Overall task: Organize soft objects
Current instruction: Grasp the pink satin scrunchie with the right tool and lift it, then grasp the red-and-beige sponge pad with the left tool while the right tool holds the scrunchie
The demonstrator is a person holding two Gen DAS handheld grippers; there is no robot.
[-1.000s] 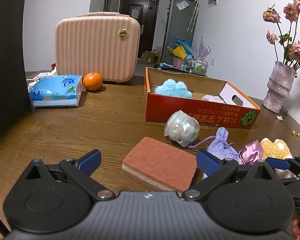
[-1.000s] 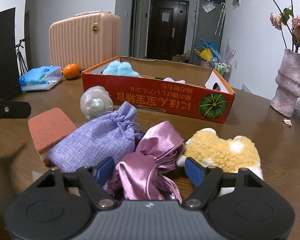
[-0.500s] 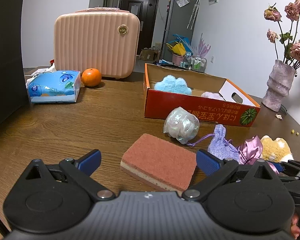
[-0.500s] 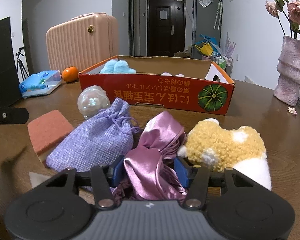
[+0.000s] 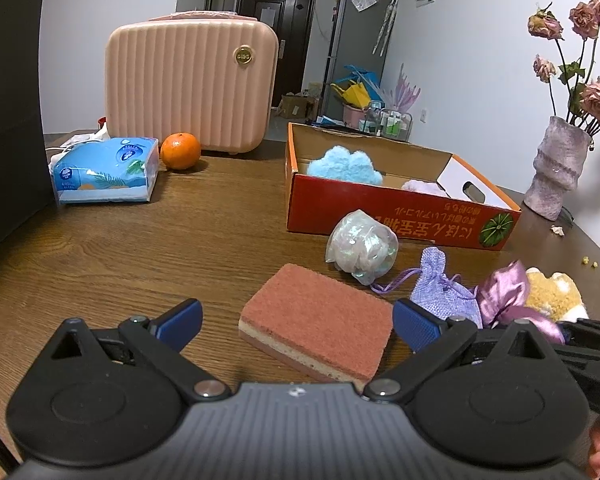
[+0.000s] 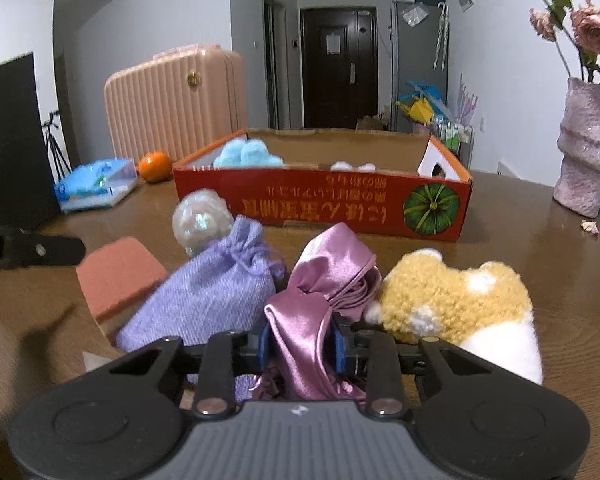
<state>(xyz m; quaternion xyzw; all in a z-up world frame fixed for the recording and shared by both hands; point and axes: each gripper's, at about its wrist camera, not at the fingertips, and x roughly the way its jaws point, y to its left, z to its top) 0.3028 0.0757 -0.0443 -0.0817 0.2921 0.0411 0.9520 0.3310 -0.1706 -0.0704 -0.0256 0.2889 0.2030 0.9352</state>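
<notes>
My right gripper (image 6: 302, 346) is shut on a shiny pink satin pouch (image 6: 320, 292), also seen in the left wrist view (image 5: 504, 292). A lilac cloth drawstring bag (image 6: 212, 292) lies to its left, a yellow plush toy (image 6: 452, 296) to its right. My left gripper (image 5: 298, 322) is open, its jaws on either side of a red-brown sponge (image 5: 320, 316) on the table. An iridescent mesh ball (image 5: 360, 246) lies before the red cardboard box (image 5: 400, 216), which holds a blue fluffy toy (image 5: 344, 166) and a pale fluffy item (image 5: 424, 186).
A pink suitcase (image 5: 192, 84), an orange (image 5: 180, 151) and a blue tissue pack (image 5: 106, 170) stand at the back left. A vase of dried roses (image 5: 556, 168) stands at the right. A black panel (image 5: 8, 120) rises at the left edge.
My right gripper has closed from open onto the pink satin pouch. My left gripper has stayed open and drawn back slightly from the sponge.
</notes>
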